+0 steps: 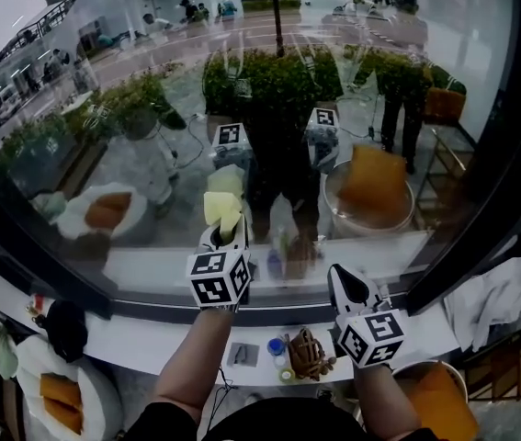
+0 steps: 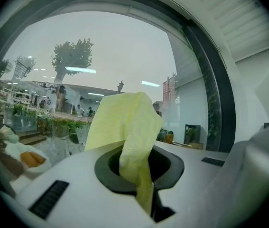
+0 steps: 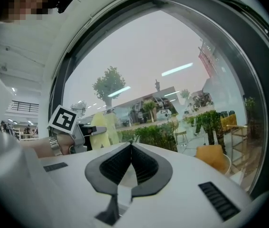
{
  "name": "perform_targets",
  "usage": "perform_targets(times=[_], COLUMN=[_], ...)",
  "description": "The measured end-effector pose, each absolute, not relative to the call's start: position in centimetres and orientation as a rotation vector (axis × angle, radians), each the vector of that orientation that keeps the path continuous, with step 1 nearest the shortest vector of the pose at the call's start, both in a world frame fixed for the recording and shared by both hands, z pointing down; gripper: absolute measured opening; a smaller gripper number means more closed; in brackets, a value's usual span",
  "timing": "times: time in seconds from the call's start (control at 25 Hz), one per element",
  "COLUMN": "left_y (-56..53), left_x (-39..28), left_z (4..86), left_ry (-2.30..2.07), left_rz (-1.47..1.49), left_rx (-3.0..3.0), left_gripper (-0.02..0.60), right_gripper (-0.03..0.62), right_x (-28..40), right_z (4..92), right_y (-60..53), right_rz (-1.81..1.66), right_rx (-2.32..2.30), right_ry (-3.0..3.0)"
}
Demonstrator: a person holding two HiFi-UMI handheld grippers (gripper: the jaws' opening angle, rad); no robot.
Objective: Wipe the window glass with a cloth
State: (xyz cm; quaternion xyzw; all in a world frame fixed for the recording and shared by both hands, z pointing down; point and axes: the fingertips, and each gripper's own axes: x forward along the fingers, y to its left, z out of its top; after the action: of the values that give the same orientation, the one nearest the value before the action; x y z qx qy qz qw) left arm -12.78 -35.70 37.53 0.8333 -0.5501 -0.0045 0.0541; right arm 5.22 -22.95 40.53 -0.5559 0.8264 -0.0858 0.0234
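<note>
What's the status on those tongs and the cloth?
Left tongs shut on yellow cloth, up by the window glass; contact unclear. Right tongs shut, empty, lower down. Nothing blocking the glass.

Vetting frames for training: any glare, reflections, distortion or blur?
Head view: heavy fisheye bend; the glass carries dark indoor reflections. Left gripper view: cloth sharp, sky washed out. Right gripper view: light streaks reflected on glass, black vignette at corners.

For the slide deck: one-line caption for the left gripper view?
Left gripper clamped on a crumpled pale yellow cloth, held up in front of the large window glass.
</note>
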Motion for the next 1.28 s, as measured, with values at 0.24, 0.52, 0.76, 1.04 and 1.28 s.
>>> perform_targets(times=[0.24, 0.52, 0.76, 1.04, 1.28], left_y=[-35.2, -34.8, -34.3, -33.8, -33.5], left_x=[-10.4, -4.5, -0.1, 7.6, 13.1], left_z=[37.6, 38.0, 37.9, 38.5, 38.4], left_ry=[-1.621, -1.540, -1.461, -1.392, -1.328], left_rz=[-0.017, -0.014, -0.019, -0.019, -0.002], left_rx=[2.576, 2.625, 2.672, 2.724, 2.762], left_gripper=[0.028, 0.028, 0.028, 0.028, 0.028], right_gripper=[0.026, 0.026, 0.026, 0.026, 0.026], right_x=[6.0, 9.8, 12.2, 18.5, 22.2], right_z=[40.3, 40.6, 40.3, 41.0, 41.0], right_y=[-22.7, -22.7, -22.6, -22.5, -22.7], right_rz=[-0.255, -0.262, -0.256, -0.259, -0.277], right_rx=[-1.751, -1.780, -1.814, -1.857, -1.871], right_ry=[2.543, 2.519, 2.497, 2.472, 2.456])
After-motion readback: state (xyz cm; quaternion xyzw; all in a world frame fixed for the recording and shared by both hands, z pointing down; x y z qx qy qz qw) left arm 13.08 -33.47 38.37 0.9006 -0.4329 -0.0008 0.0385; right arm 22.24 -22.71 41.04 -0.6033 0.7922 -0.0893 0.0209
